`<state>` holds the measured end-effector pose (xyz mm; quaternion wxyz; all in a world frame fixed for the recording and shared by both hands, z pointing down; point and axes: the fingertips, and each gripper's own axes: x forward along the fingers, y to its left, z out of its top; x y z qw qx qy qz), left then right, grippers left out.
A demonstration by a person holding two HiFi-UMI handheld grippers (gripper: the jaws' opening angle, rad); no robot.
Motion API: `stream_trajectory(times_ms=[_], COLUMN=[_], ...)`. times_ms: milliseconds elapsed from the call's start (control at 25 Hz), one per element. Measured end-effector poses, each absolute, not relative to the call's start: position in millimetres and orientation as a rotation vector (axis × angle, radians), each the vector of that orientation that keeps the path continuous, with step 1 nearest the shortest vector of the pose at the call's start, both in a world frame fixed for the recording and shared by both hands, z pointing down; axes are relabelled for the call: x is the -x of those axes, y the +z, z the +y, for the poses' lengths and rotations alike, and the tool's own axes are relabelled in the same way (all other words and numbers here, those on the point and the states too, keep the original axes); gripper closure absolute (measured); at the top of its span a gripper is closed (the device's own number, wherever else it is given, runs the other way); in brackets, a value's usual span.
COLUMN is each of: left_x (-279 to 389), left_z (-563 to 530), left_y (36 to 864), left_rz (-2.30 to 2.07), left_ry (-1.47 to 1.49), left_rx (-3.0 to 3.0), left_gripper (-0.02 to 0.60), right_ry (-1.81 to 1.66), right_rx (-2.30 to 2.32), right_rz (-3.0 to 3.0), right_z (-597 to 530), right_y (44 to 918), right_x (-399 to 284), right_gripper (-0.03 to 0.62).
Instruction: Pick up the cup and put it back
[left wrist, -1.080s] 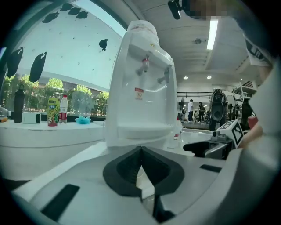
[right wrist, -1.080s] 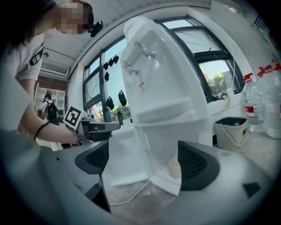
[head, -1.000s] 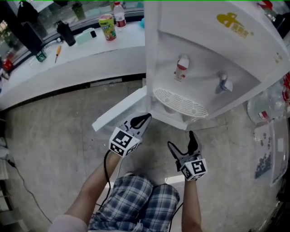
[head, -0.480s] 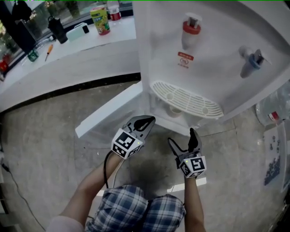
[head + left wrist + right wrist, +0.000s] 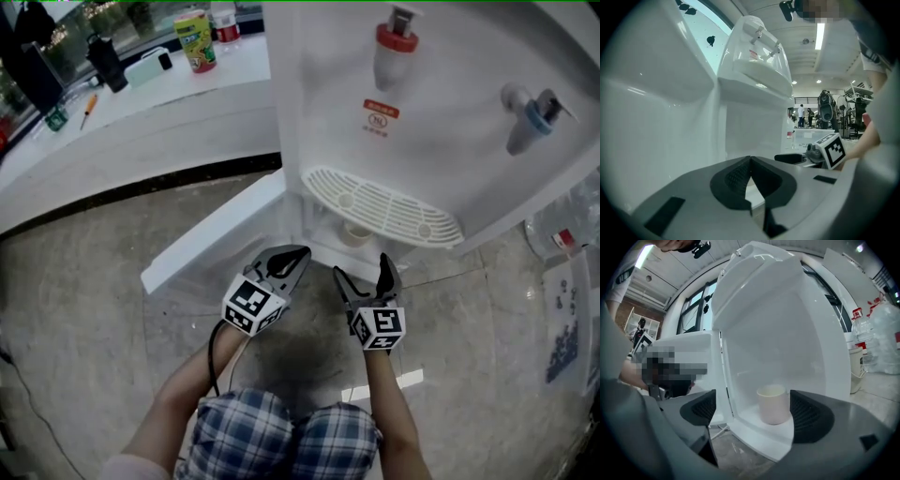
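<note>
A pale cup [image 5: 773,404] stands upright on the floor of the water dispenser's open lower cabinet [image 5: 759,427]. In the head view only its rim shows, the cup [image 5: 354,233] sitting under the drip tray. My right gripper [image 5: 754,414] is open and points at the cup, which stands a little ahead of the jaws, untouched. From above, the right gripper [image 5: 362,268] hovers just in front of the cabinet opening. My left gripper [image 5: 296,254] sits beside it by the open door, and in its own view the left gripper [image 5: 750,161] is shut on nothing.
The white cabinet door [image 5: 211,246] is swung out to the left. Above the opening juts the drip tray [image 5: 384,208], with a red tap [image 5: 394,42] and a blue tap [image 5: 530,111] higher up. A counter [image 5: 141,112] holds bottles at the back left. Large water bottles [image 5: 881,341] stand at the right.
My right gripper has moved left and closer to the cabinet opening, now next to the left gripper. The left gripper has barely shifted. The head view has drawn nearer the dispenser.
</note>
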<state>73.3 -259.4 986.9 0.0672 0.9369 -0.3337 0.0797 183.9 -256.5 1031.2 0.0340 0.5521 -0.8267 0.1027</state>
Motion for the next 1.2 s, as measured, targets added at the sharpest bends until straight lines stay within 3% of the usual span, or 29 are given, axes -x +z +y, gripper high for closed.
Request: stream_trajectory(times_ms=[1200], left_x=[-68.2], left_z=[-256.6], left_y=[1001.6], left_rz=[-1.007], left_ry=[0.22], left_rx=[-2.78], left_gripper=[0.557], right_ry=[0.419], right_rx=[-1.785], right_rz=[-2.155], right_z=[-355.9], right_y=[1102.3], right_x=[-189.8], right_gripper=[0.095])
